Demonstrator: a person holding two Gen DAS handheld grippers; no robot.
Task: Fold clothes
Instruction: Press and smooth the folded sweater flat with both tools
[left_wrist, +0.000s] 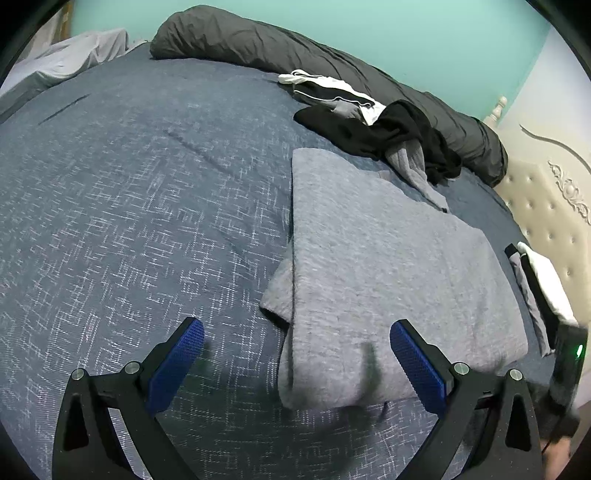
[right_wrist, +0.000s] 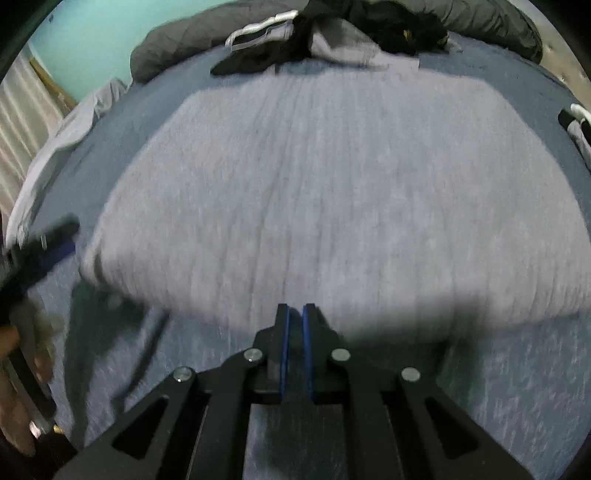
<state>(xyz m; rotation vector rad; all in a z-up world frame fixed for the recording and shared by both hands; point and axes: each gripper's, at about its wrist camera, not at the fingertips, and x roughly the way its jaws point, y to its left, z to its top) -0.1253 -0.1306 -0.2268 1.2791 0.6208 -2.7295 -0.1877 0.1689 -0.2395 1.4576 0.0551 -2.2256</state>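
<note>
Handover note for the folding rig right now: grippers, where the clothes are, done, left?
Left gripper: open, empty, over the near edge of the grey sweater.
Right gripper: shut, nothing visible between the pads.
Grey sweater lies partly folded on the blue bedspread.
Unfolded pile sits beyond it against the dark bolster.
Folded stack at the right edge.
Left: finish the sweater, then the pile.

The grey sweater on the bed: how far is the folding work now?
Done: the grey sweater lies folded flat on the blue bedspread. In hand: nothing; the left claw is open, the right claw shut and empty. Left: the dark clothes pile near the pillow is still unfolded.
</note>
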